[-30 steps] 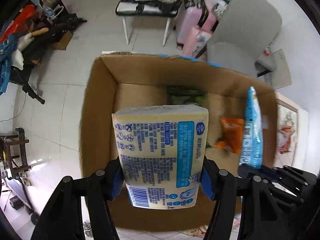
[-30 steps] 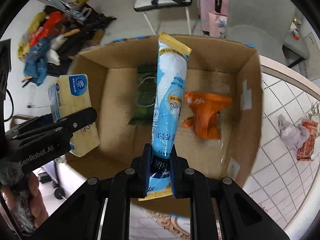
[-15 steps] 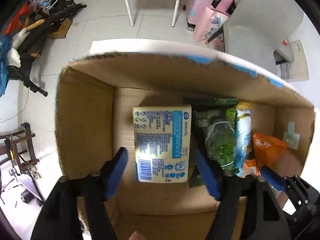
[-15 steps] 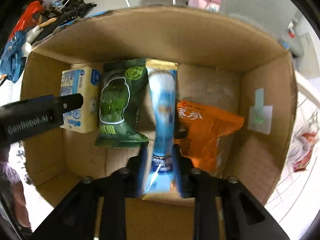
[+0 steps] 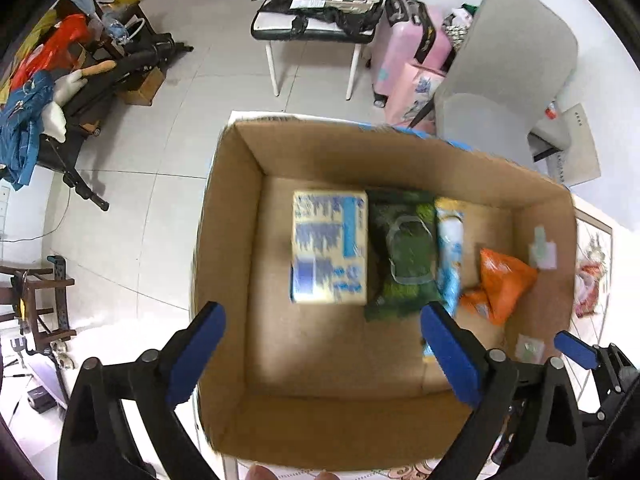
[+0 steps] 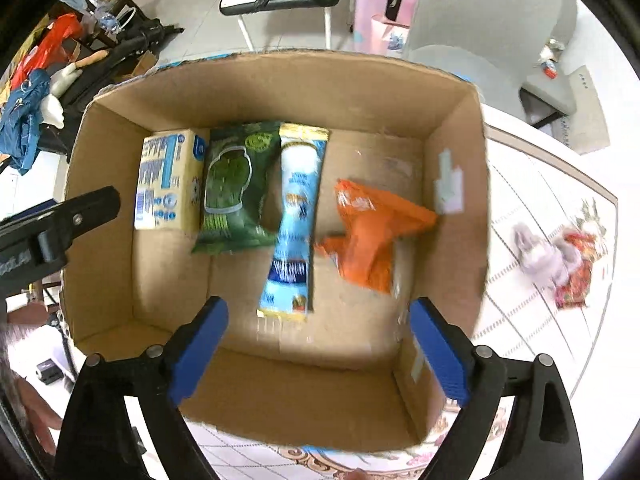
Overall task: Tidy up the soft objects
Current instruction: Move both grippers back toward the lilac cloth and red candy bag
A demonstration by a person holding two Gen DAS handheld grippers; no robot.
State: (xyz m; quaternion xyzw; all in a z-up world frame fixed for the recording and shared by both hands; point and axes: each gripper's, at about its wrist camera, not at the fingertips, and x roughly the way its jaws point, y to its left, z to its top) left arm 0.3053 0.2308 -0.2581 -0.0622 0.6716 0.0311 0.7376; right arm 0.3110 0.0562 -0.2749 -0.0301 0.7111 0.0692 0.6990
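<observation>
An open cardboard box [image 5: 224, 248] [image 6: 452, 92] holds a yellow tissue pack [image 5: 329, 246] [image 6: 168, 184], a green snack bag [image 5: 404, 256] [image 6: 234, 192], a light blue packet [image 5: 448, 256] [image 6: 296, 224] and an orange bag [image 5: 502, 284] [image 6: 372, 228], lying side by side on its floor. My left gripper [image 5: 324, 356] is open and empty above the box's near part. My right gripper [image 6: 316, 352] is open and empty above the near wall. Its fingers [image 5: 576, 350] show at the lower right of the left wrist view.
The box stands on a table with a patterned white cloth [image 6: 532, 320]. A grey cloth [image 6: 536, 256] and a red packet [image 6: 576, 276] lie on the table right of the box. A grey chair [image 5: 512, 80], pink suitcases [image 5: 408, 60] and a bench [image 5: 312, 28] stand beyond.
Both grippers opened and let go: the tissue pack and the light blue packet now lie on the box floor. Both grippers pulled back up and away from the box.
</observation>
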